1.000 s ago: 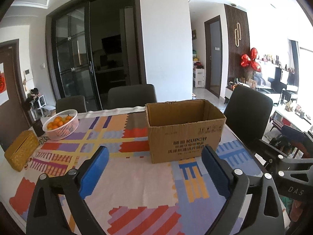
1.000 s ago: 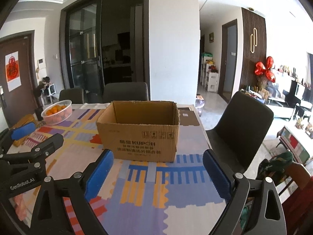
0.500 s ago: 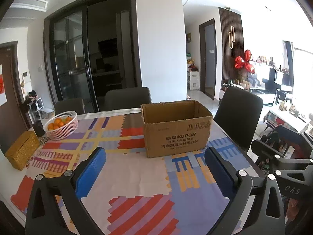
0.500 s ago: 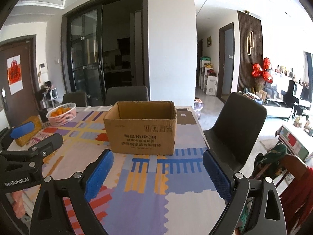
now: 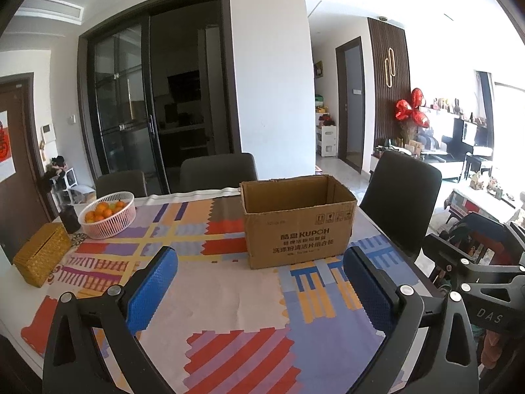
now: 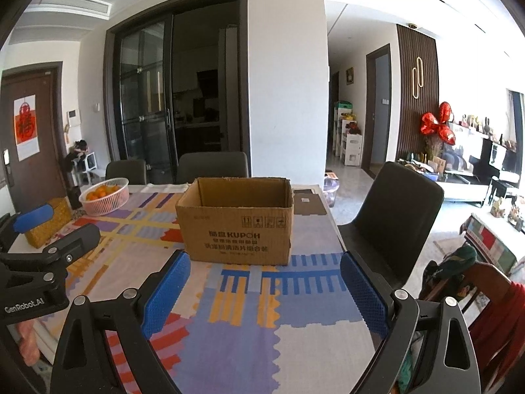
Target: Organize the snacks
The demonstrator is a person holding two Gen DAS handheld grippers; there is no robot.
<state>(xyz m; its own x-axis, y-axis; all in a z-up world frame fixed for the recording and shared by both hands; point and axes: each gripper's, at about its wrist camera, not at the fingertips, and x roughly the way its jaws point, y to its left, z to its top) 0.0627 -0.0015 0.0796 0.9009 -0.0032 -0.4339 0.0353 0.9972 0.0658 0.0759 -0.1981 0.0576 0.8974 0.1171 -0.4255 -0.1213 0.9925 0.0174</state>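
Both claws gape wide and hold nothing: the left gripper (image 5: pixel 259 282) and right gripper (image 6: pixel 265 285) hover level above the table (image 5: pixel 229 302), facing the cardboard box (image 6: pixel 238 226).

cardboard box (image 5: pixel 297 226) floor hidden by its walls, tissue box (image 6: pixel 49 220) partly behind left tool (image 6: pixel 32 220)

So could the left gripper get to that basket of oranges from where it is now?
Probably yes. The left gripper is open and holds nothing, and the basket of oranges sits uncovered at the far left of the table. Only bare tablecloth lies between; the cardboard box stands off to the right.
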